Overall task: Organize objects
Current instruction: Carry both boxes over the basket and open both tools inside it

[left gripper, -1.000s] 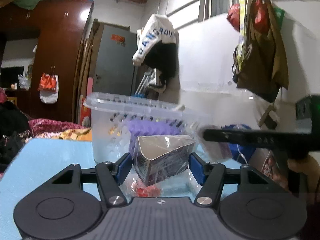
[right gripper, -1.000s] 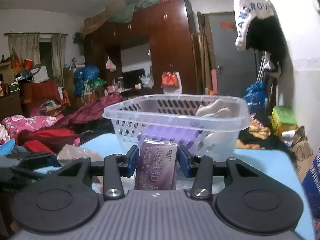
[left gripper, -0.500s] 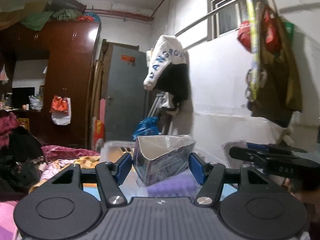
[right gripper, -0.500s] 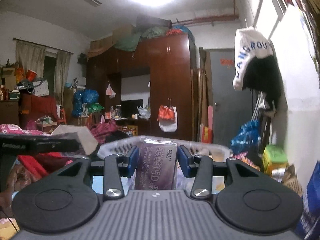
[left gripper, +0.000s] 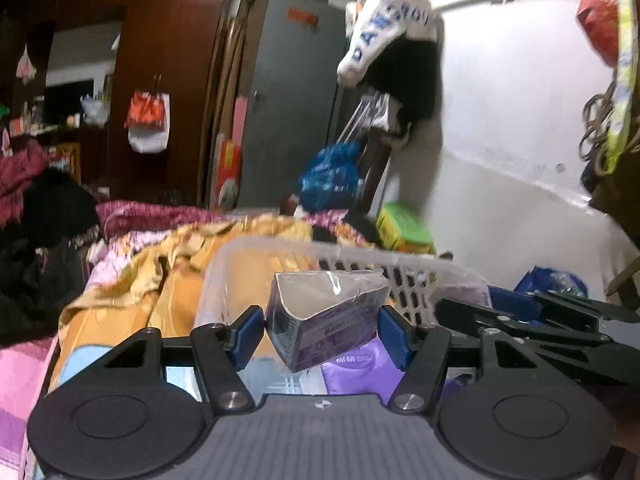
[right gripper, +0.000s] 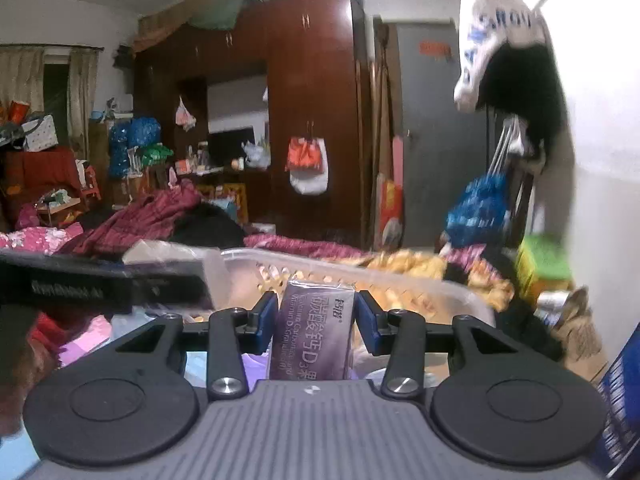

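My left gripper (left gripper: 321, 330) is shut on a crumpled purple carton (left gripper: 326, 318) wrapped in clear film, held over the near rim of a clear plastic basket (left gripper: 360, 260). My right gripper (right gripper: 316, 316) is shut on a purple medicine box (right gripper: 313, 334) with white lettering, held upright over the same basket (right gripper: 404, 276). Purple items lie inside the basket (left gripper: 360, 372). The right gripper shows side-on in the left wrist view (left gripper: 532, 320), and the left gripper shows at the left of the right wrist view (right gripper: 104, 280).
The basket stands on a light blue surface (left gripper: 86, 360). Piled clothes and bedding (left gripper: 160, 264) lie beyond it. A white wall (left gripper: 512, 160) with hanging bags is at the right. A dark wardrobe (right gripper: 312, 100) and a grey door (right gripper: 432, 120) stand at the back.
Both grippers rose with their boxes, the basket dropping out of sight, then tipped down and forward, so the basket's rim and inside now sit just below the held boxes.
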Available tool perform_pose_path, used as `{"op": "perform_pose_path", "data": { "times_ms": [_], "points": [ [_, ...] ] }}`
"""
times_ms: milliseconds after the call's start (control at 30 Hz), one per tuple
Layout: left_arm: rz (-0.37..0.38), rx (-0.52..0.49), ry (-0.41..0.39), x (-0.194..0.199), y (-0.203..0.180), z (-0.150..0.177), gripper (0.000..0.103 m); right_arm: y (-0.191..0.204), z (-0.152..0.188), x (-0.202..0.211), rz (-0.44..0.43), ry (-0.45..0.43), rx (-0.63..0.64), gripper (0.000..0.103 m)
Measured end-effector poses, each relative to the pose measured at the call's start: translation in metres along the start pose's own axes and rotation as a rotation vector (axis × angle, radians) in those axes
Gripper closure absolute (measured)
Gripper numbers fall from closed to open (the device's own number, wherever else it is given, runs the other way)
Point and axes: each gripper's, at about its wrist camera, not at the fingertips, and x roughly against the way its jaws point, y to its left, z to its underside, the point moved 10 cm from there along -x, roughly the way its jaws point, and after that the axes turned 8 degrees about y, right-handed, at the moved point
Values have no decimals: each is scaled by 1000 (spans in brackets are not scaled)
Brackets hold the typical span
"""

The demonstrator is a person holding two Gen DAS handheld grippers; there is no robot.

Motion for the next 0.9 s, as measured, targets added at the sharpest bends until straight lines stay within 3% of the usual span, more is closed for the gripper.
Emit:
{"op": "perform_pose_path", "data": {
  "times_ms": [133, 233, 433, 500, 600, 667, 800, 900],
  "points": [
    [-8, 40, 48, -16, 9, 9, 37, 2, 13, -13, -14, 77, -9, 57],
    [-19, 39, 38, -17, 7, 9, 37, -3, 19, -18, -13, 121, -21, 57],
    [-25, 9, 17, -14, 1, 9, 33, -10, 22, -7, -1, 113, -42, 54],
    [-19, -4, -5, -11, 1, 9, 25, -14, 17, -6, 23, 99, -50, 46],
    [23, 7, -61, 0, 0, 8, 13, -23, 13, 5, 40, 65, -79, 26],
    [54, 16, -106, 14, -1, 10, 12, -24, 11, 17, 38, 32, -73, 11],
    [57, -27, -182, 52, -6, 23, 6, -14, 11, 60, -41, -68, -68, 0],
    [24, -59, -210, 86, -9, 42, 6, -6, 26, 98, -78, -127, -42, 0]
  ]
}}
